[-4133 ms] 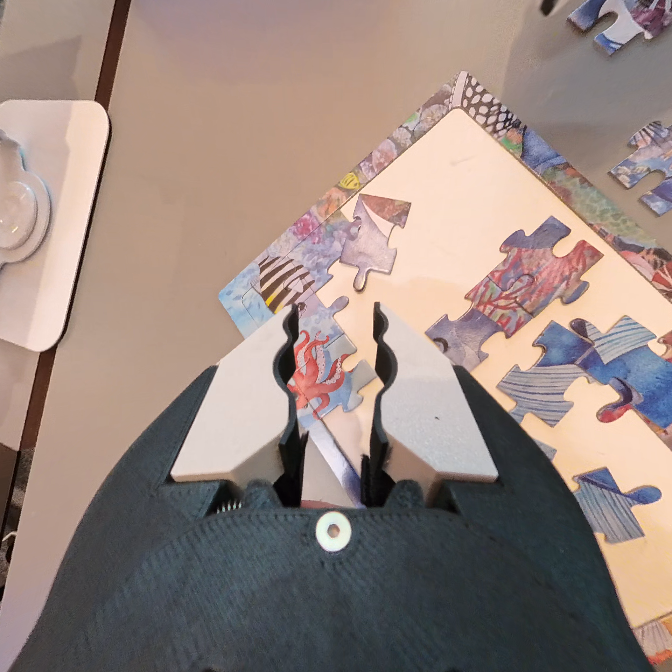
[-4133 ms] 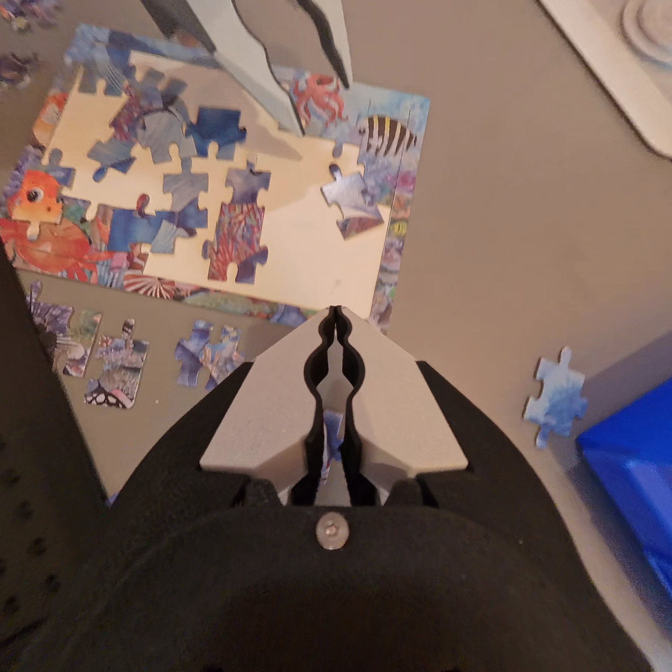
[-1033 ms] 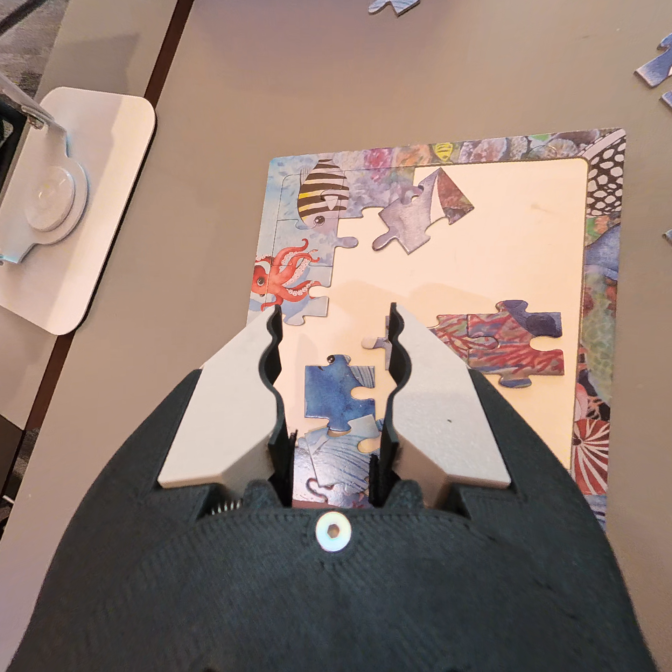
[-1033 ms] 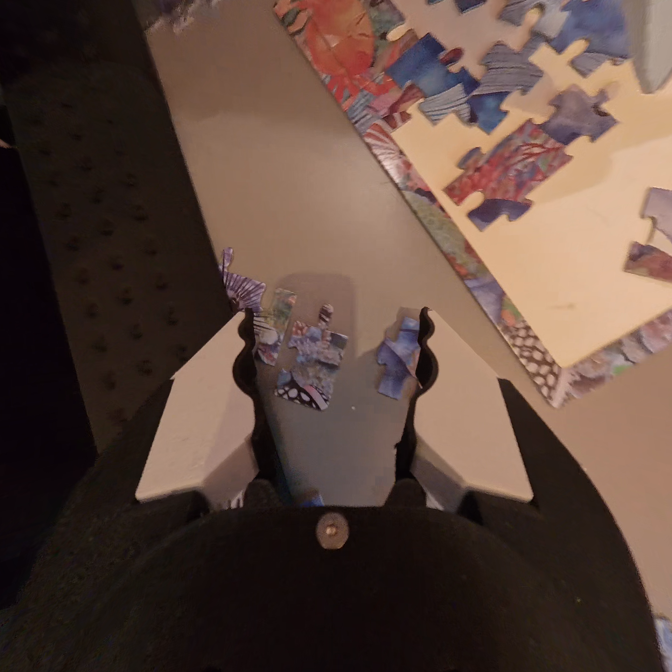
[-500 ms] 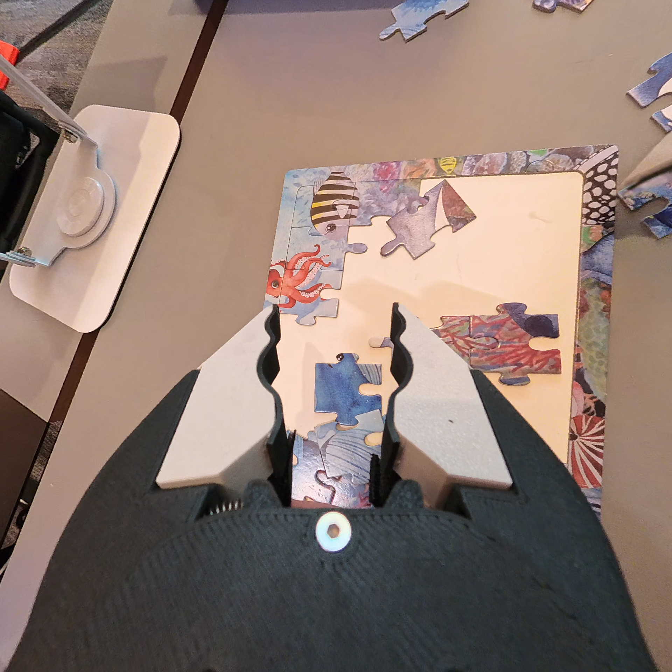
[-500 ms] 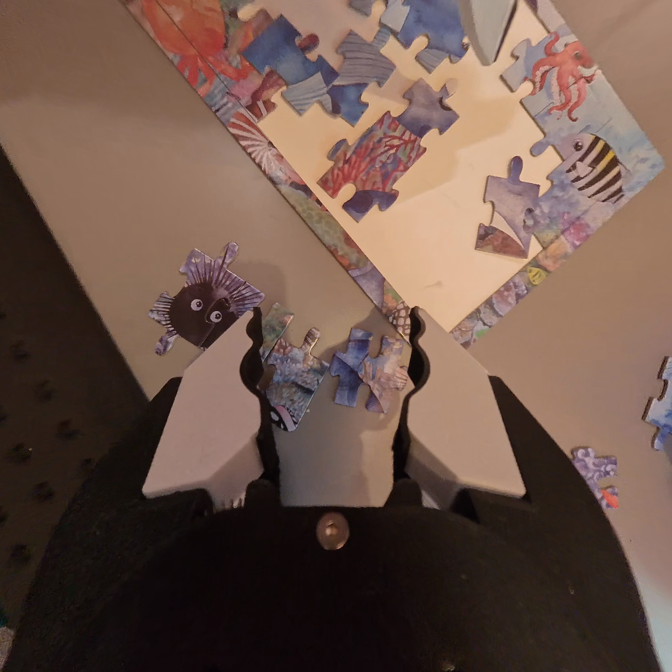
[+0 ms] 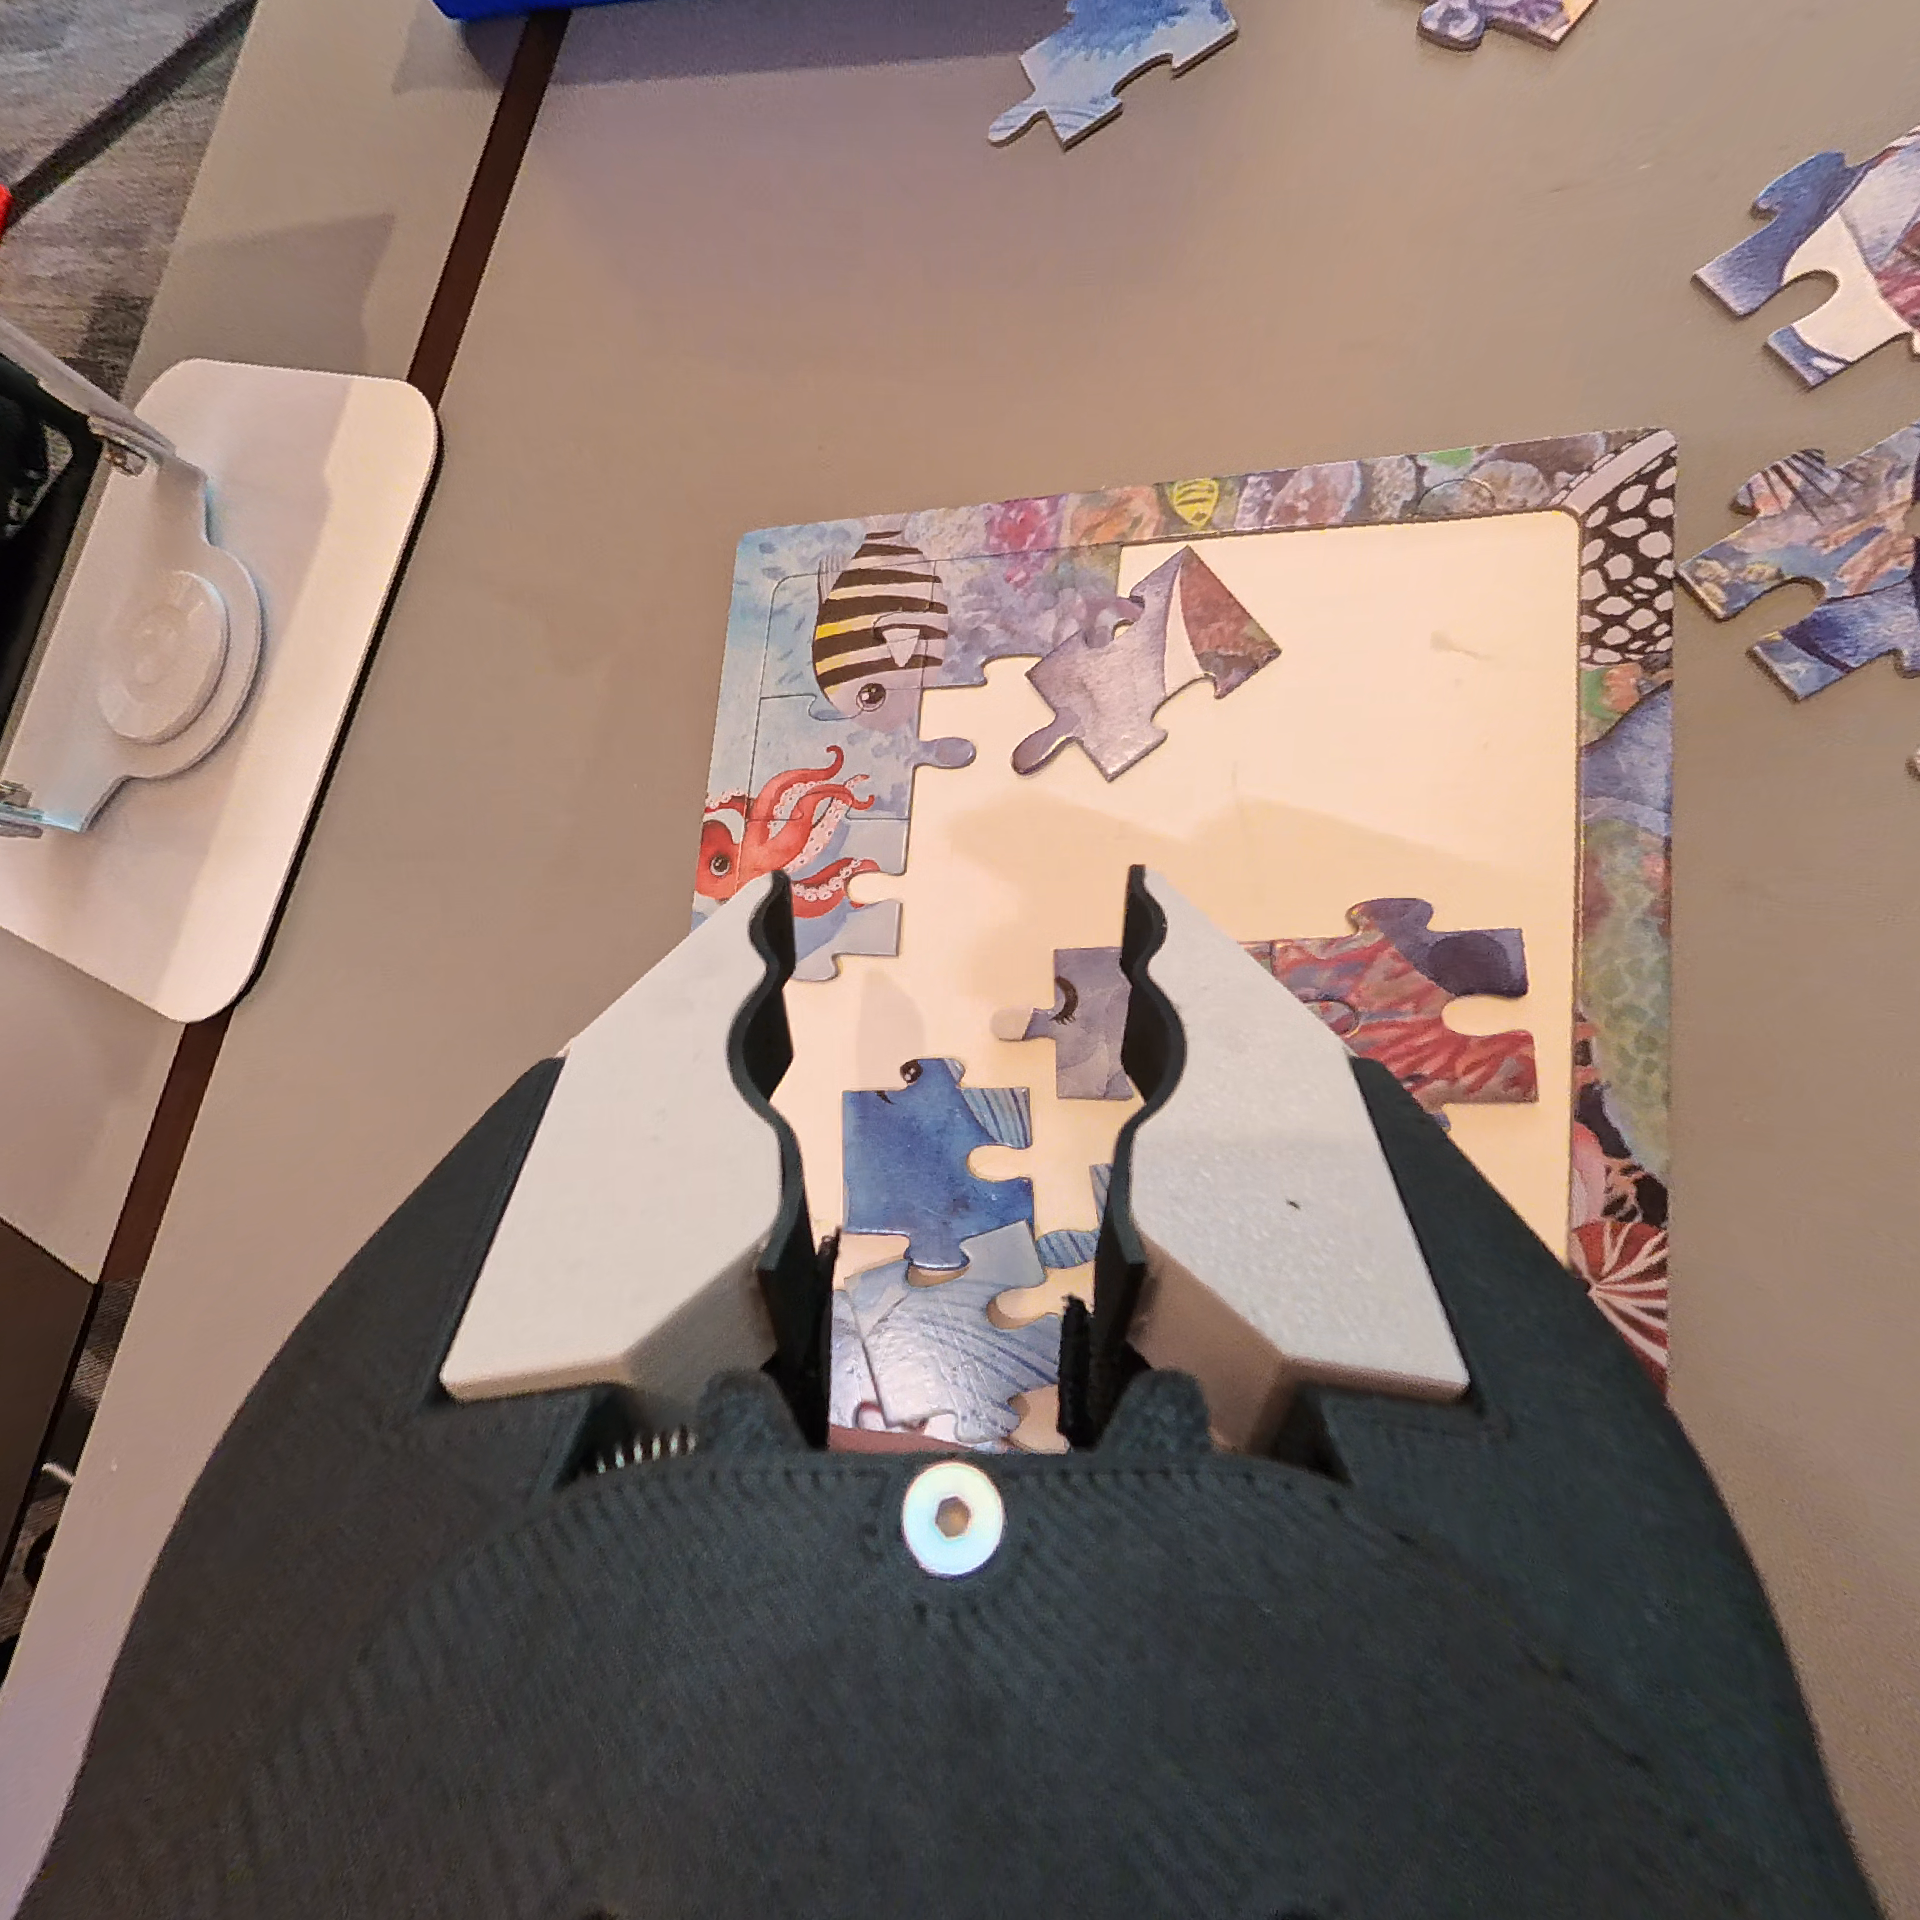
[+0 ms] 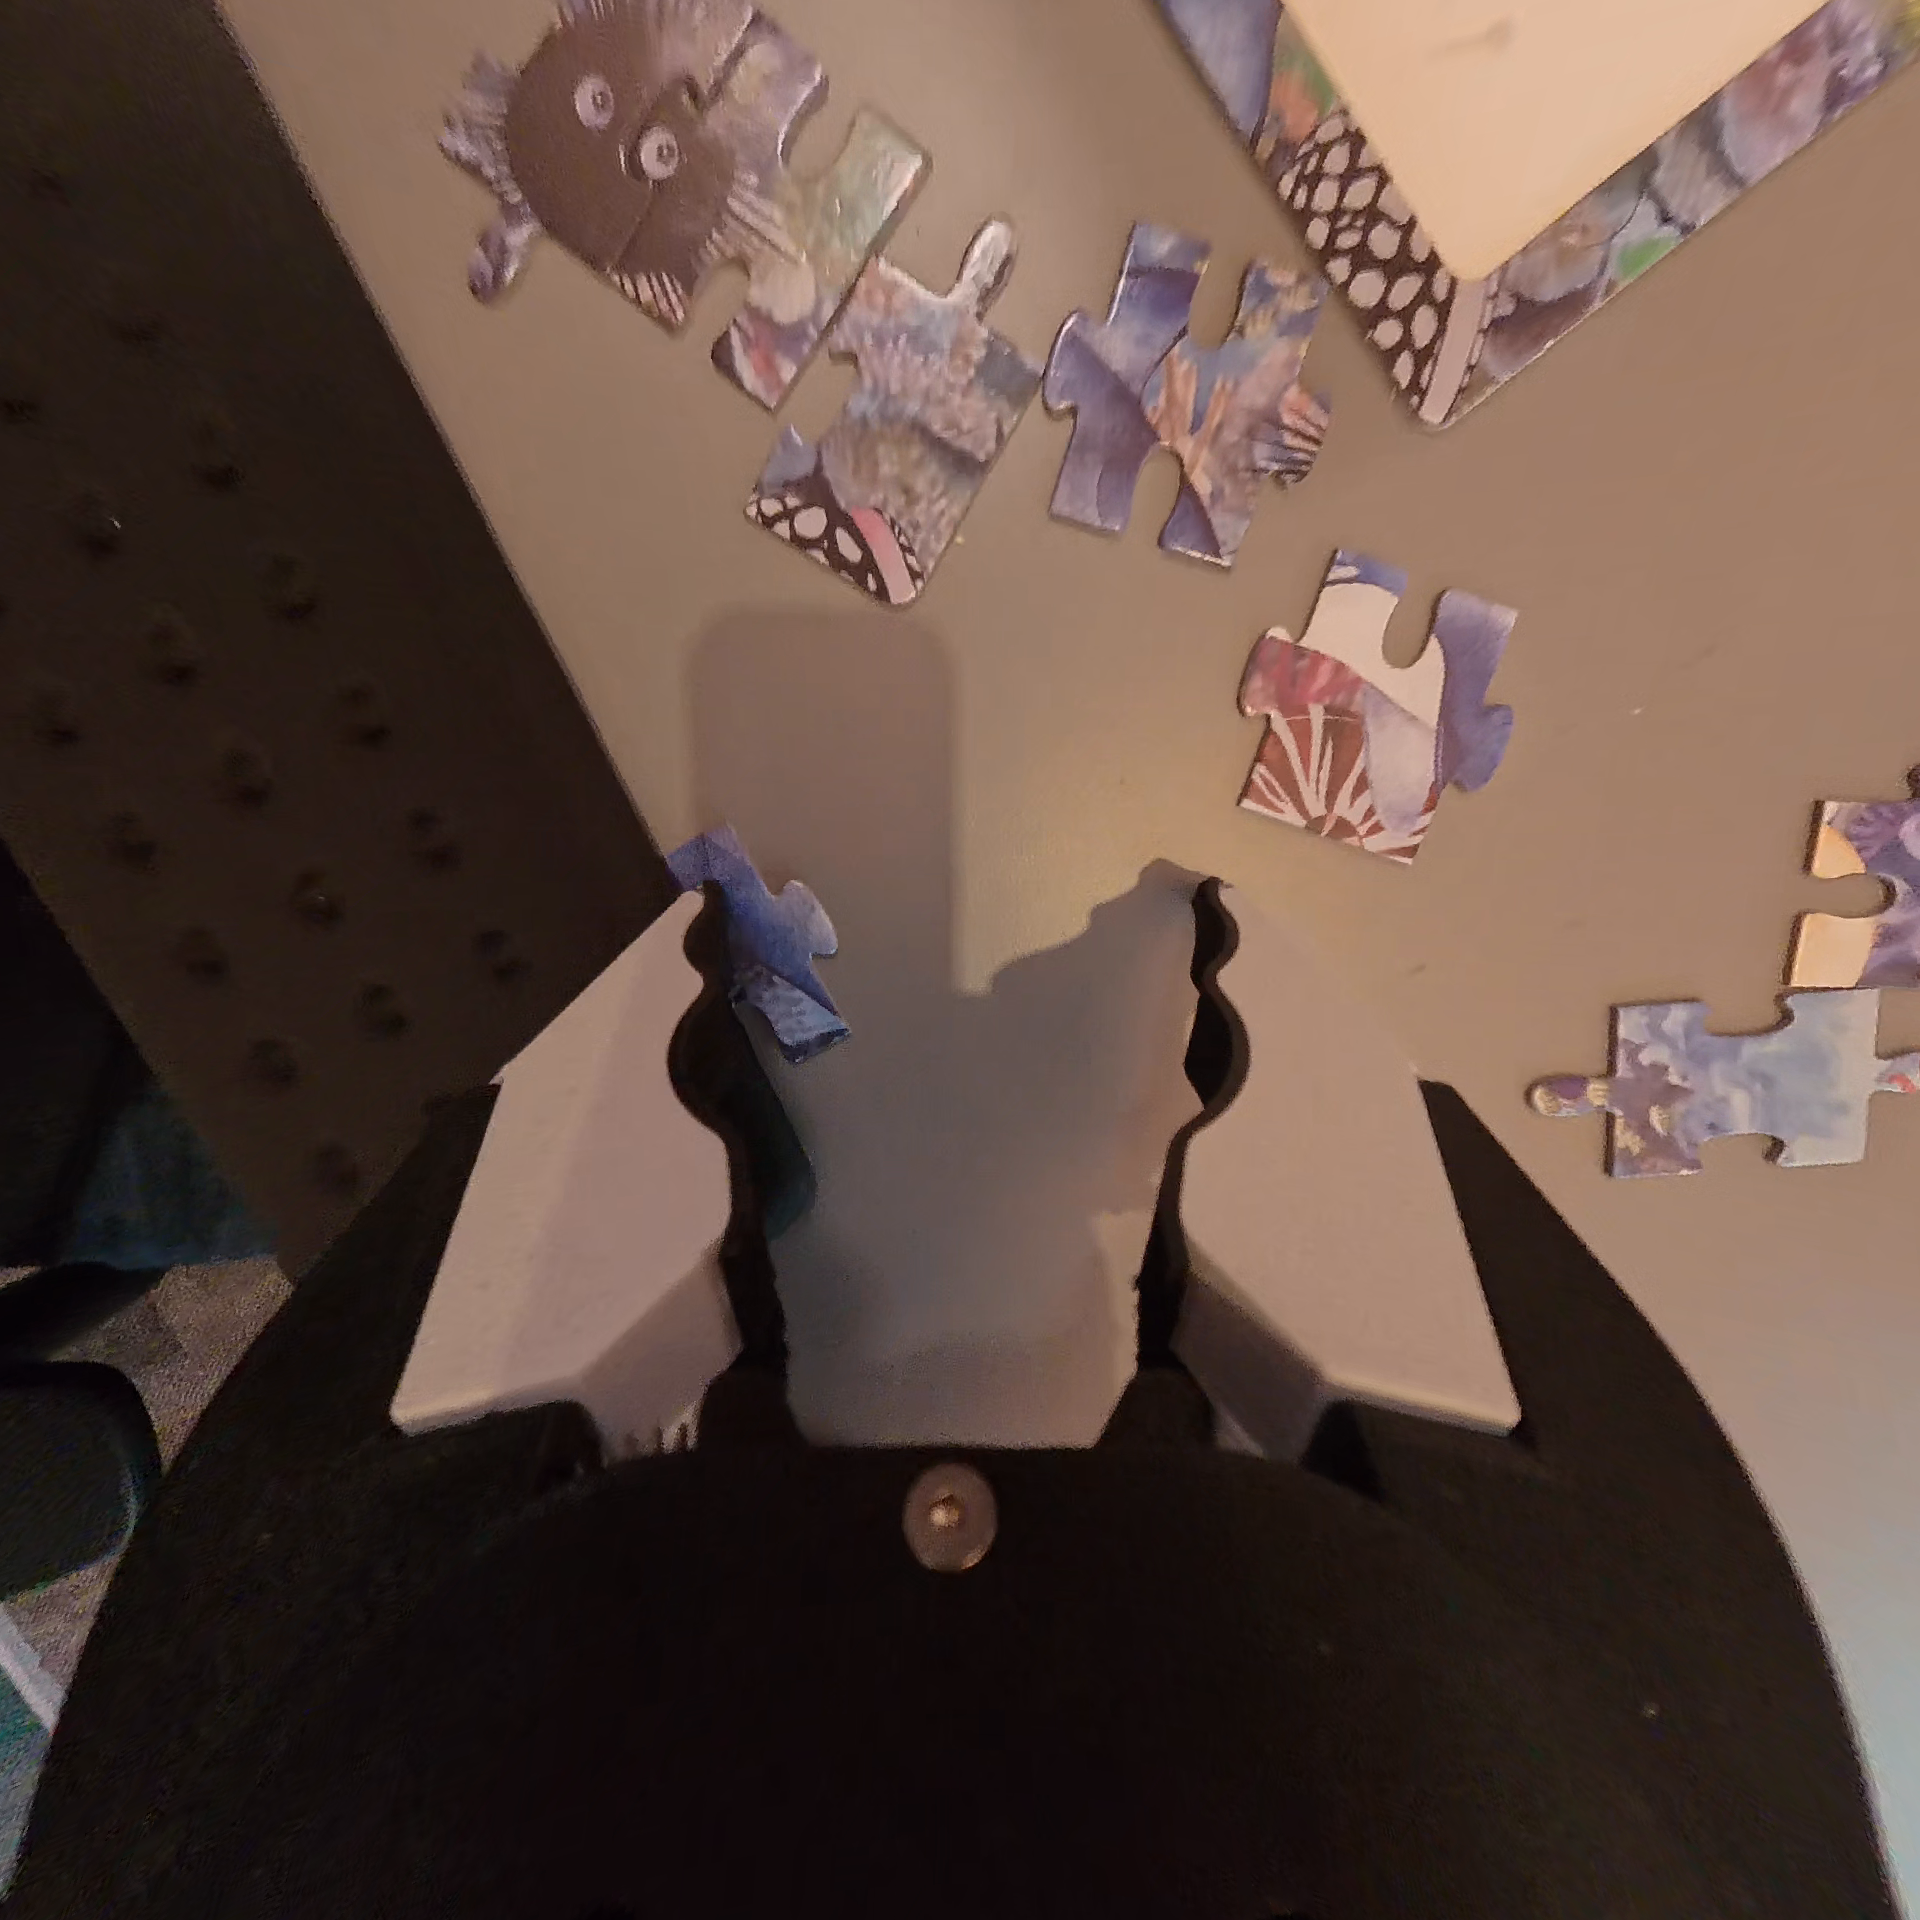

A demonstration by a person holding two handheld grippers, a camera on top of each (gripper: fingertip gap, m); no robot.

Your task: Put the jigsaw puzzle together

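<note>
The puzzle tray (image 7: 1621,831) lies on the grey table, with a striped-fish piece (image 7: 883,623) and an octopus piece (image 7: 790,821) seated at its left corner. Loose in the tray are a grey-purple piece (image 7: 1143,665), a blue piece (image 7: 935,1164) and a red coral piece (image 7: 1392,997). My left gripper (image 7: 956,883) is open and empty above the tray's left part. My right gripper (image 8: 956,894) is open over bare table below a pufferfish piece (image 8: 623,156). A small blue piece (image 8: 779,935) shows against its left finger; I cannot tell whether it lies flat or clings there.
Loose pieces lie on the table around the tray (image 8: 1455,260): two (image 8: 894,436) (image 8: 1184,405) under the pufferfish, one with a red fan (image 8: 1371,717), others at the right (image 8: 1745,1081). A white plate (image 7: 260,675) sits left. A dark perforated surface (image 8: 208,520) borders the table.
The right gripper has swung away from the tray, and the loose pieces now lie farther ahead of it. The left gripper has drawn back a little. Both stay open.
</note>
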